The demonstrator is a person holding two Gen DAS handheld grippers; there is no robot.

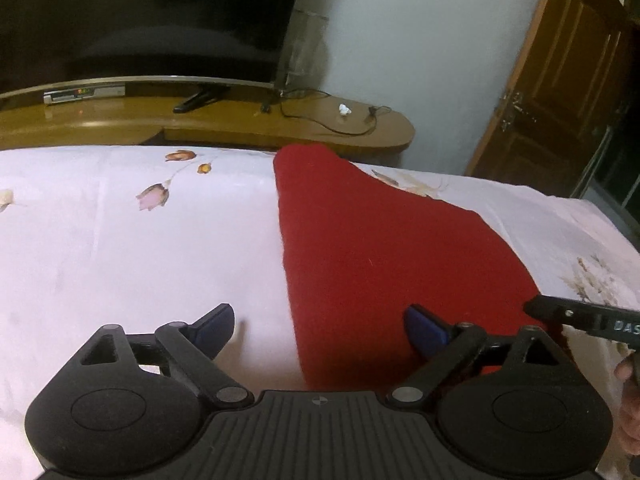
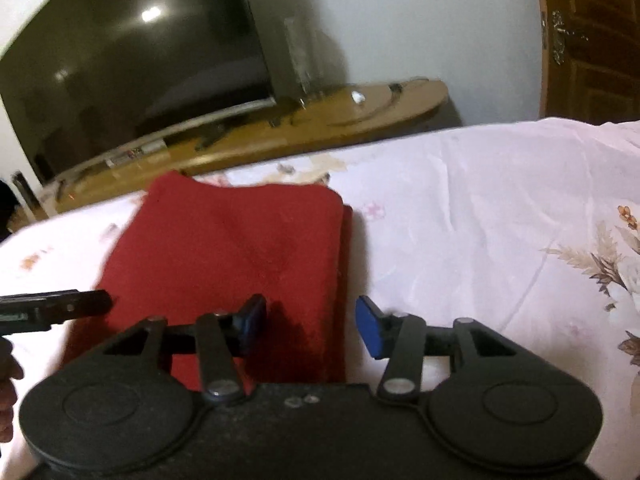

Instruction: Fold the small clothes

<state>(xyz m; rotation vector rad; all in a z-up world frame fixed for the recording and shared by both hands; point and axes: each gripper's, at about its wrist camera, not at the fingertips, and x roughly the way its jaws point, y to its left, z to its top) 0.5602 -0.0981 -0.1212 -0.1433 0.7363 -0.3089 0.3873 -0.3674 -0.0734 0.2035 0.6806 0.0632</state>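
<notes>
Red cloth (image 1: 380, 248) lies flat on the bed (image 1: 120, 248), folded over on itself, with a second layer peeping out along its right edge in your right wrist view. It runs lengthways away from you toward the bed's far edge. The bed wears a pale pink sheet printed with flowers, and it fills the lower half of both views.

Beyond the bed, a large dark television (image 1: 152, 16) stands on a long wooden surface (image 1: 240, 124), with a black cable (image 1: 332, 120) trailing across the wood and a small white scrap (image 1: 344, 109) beside it. A wooden door (image 1: 568, 72) stands at the far right.

Your left tool (image 1: 320, 330) is spread wide above the cloth's near left edge: one blue pad over bare sheet, the other over red fabric, holding nothing. Your right tool (image 2: 311, 326) is parted less wide, straddling the cloth's near right edge, one pad over the red, the other over the sheet, also holding nothing. Each tool's tip shows at the edge of the other's view.
</notes>
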